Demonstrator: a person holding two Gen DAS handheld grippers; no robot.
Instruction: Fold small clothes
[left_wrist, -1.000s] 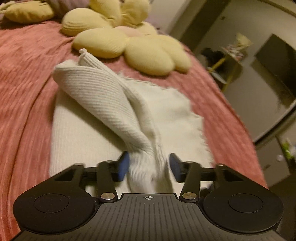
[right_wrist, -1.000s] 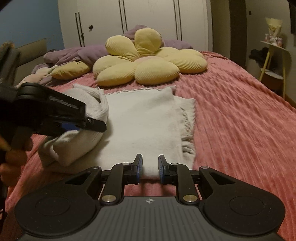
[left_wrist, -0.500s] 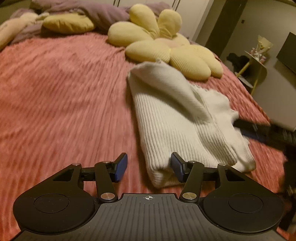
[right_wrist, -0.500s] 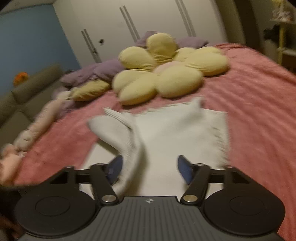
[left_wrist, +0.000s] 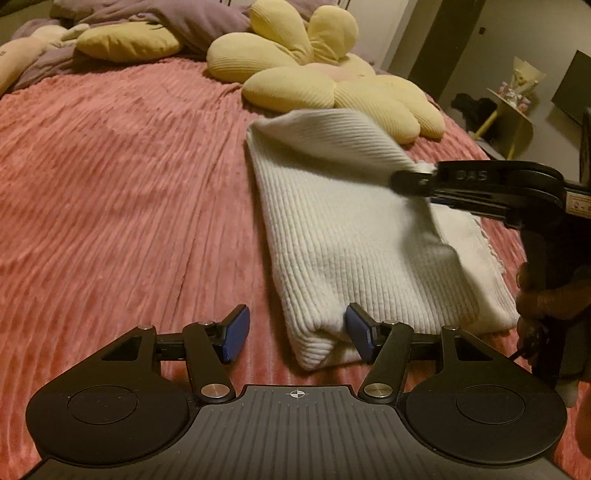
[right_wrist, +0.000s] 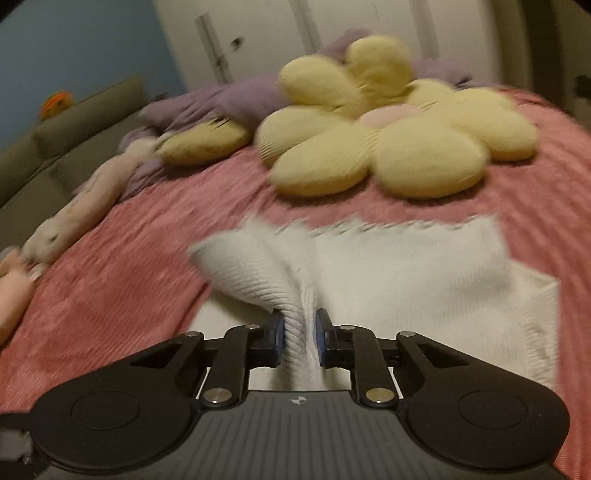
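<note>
the right gripper is pinching a bunched, raised fold of the cream knit garment, its jaws closing on the ribbed cloth, which is sitting squeezed between the two blue pads. the reason looks plain enough: it is lifting one layer off the rest so that it can be carried across the piece as the next fold. in the left wrist view the same gripper is reaching in from the right, with the cloth rising toward its tip and sloping away in a loose tent.

the left gripper is standing spread and opening further, low over the near end of the garment. its right pad is just beside or touching the rounded near corner, its left pad is over the bare bedspread, and nothing is being held. i judge it is waiting there to steady that end while the other one is pulling.

the garment is lying on the pink ribbed bedspread of the bed, just in front of the yellow flower cushion. it is looking thick and soft, finely ribbed on the upper layer, already doubled into a long narrow shape, with a flatter, fuzzier layer and a ragged edge showing along its right side. the right wrist view is blurred, so finer detail cannot be told.
</note>
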